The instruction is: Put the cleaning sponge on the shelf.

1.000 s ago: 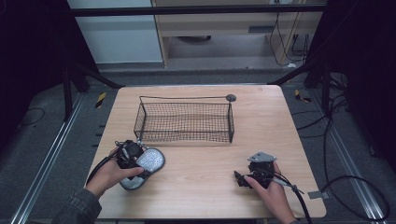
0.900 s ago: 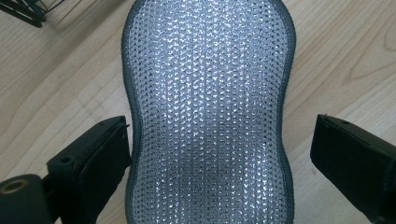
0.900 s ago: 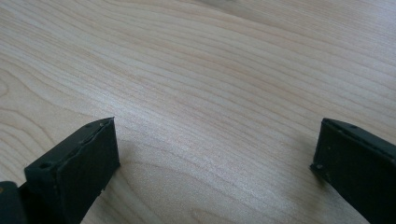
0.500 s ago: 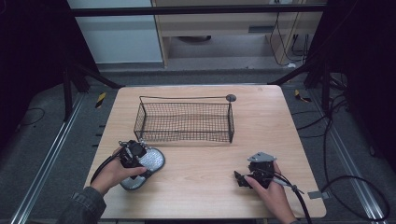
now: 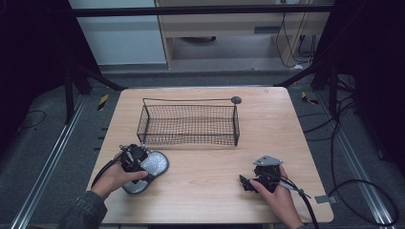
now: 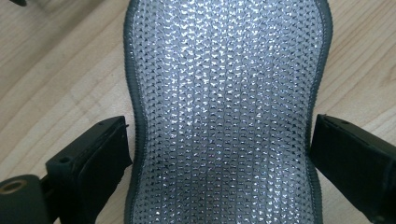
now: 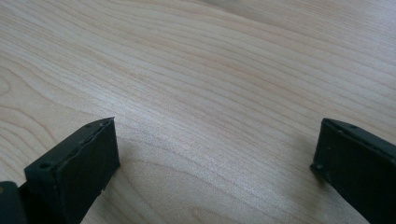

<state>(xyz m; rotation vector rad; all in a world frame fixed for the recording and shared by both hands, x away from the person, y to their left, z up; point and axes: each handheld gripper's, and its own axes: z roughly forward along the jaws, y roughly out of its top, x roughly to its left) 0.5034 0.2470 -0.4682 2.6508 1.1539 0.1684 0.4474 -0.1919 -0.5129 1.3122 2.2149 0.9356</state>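
Note:
A silver, glittery mesh insole with a grey rim point(image 5: 152, 165) lies flat on the wooden table near its front left. My left gripper point(image 5: 137, 160) is held low over it by a hand. In the left gripper view the insole point(image 6: 224, 93) runs up between the two black jaws. My left gripper point(image 6: 219, 154) is open, with one jaw on each side of the insole's narrow waist, close to its edges. My right gripper point(image 5: 244, 183) rests at the front right, open over bare wood point(image 7: 217, 154) with nothing between its jaws.
An empty black wire basket point(image 5: 191, 126) stands at the middle back of the table point(image 5: 267, 124). A small dark round disc point(image 5: 236, 99) sits by its far right corner. Cables trail from both grippers off the front edge.
The left hand has shifted slightly over the insole, which stays where it was. The right gripper has not moved.

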